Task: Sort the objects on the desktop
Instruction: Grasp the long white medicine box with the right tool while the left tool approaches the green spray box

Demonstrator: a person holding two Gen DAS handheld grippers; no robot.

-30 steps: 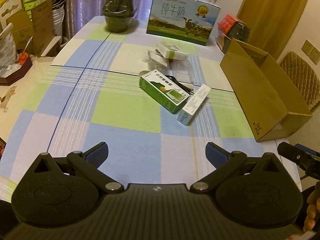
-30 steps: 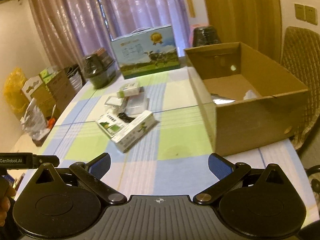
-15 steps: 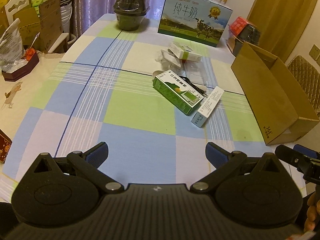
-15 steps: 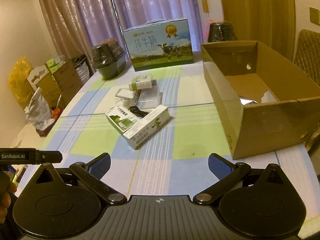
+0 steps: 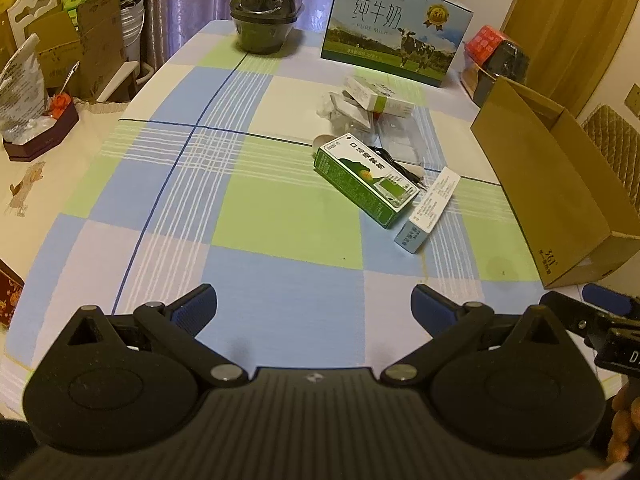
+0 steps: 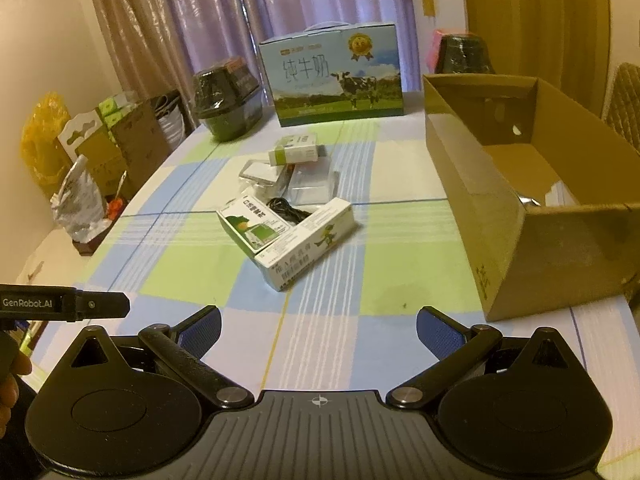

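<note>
A green box (image 5: 366, 178) (image 6: 250, 224) lies mid-table beside a long white box (image 5: 428, 210) (image 6: 310, 248), with a black cable (image 6: 290, 210) between them. Behind them lie a white-and-green carton (image 5: 378, 94) (image 6: 296, 152) and clear plastic packs (image 6: 312, 184). An open cardboard box (image 5: 548, 184) (image 6: 532, 208) stands at the right. My left gripper (image 5: 314, 306) is open above the near table edge, nothing between its fingers. My right gripper (image 6: 318, 328) is likewise open and holds nothing, well short of the pile.
A milk gift carton (image 5: 394, 36) (image 6: 332, 76) and a dark wrapped bowl (image 5: 264, 20) (image 6: 226, 100) stand at the far end of the checked tablecloth (image 5: 280, 216). Another dark bowl (image 6: 464, 54) sits behind the cardboard box. Boxes and bags (image 5: 52, 52) crowd the left side.
Both grippers have moved forward toward the pile, so the boxes appear nearer. Both stay open; nothing on the table has moved.
</note>
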